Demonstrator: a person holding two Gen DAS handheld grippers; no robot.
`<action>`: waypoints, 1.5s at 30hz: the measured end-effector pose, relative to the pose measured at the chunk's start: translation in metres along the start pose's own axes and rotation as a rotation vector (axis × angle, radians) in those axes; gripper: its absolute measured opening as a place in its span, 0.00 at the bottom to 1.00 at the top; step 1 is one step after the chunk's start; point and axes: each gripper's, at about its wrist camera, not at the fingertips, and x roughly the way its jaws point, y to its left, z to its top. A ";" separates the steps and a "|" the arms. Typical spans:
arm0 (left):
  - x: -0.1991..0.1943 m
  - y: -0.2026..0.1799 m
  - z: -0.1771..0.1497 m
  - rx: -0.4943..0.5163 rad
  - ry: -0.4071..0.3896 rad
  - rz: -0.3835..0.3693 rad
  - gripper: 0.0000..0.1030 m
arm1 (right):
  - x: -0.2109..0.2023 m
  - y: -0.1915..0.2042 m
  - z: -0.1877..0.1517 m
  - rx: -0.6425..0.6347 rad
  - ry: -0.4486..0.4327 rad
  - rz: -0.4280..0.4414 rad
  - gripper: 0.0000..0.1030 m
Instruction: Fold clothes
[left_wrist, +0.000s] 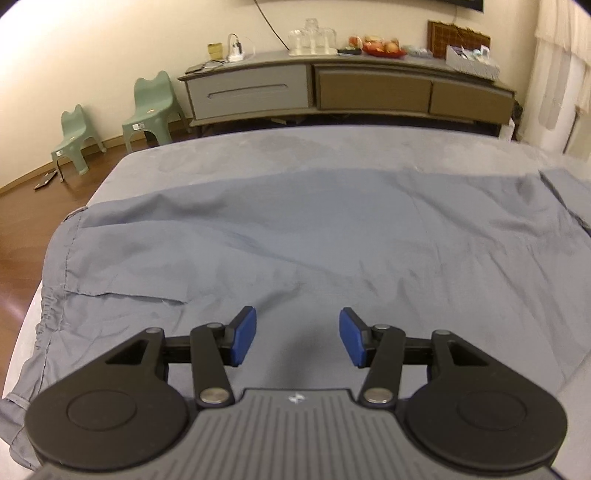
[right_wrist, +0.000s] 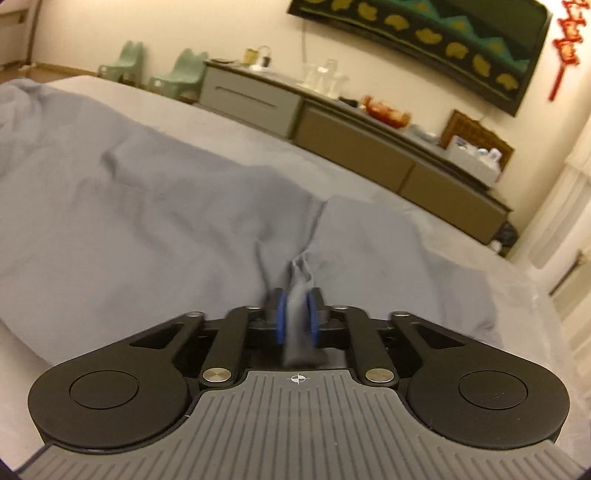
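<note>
A blue-grey garment (left_wrist: 303, 236) lies spread across the bed (left_wrist: 229, 147), its gathered waistband end at the bed's left edge. The left gripper (left_wrist: 297, 336) hangs over the near part of the cloth, its blue pads (left_wrist: 244, 336) wide apart with nothing between them. The right gripper (right_wrist: 295, 319) is closed on a bunched fold of the same garment (right_wrist: 155, 192) (the cloth rises in a ridge straight into its pads (right_wrist: 280, 317)), near the bed's right edge.

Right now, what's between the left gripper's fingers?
Nothing held: the left gripper is open, only flat blue garment showing below the gap, in the left wrist view.
</note>
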 end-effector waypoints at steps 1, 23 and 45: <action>0.001 -0.002 -0.001 0.009 0.005 0.000 0.49 | -0.006 -0.006 0.002 0.016 -0.020 0.009 0.33; 0.014 -0.127 -0.033 0.408 0.016 -0.194 0.56 | -0.027 -0.218 -0.097 0.512 0.255 -0.078 0.05; 0.050 -0.005 0.003 0.120 0.098 0.058 0.58 | -0.035 -0.189 -0.088 0.463 0.219 0.021 0.15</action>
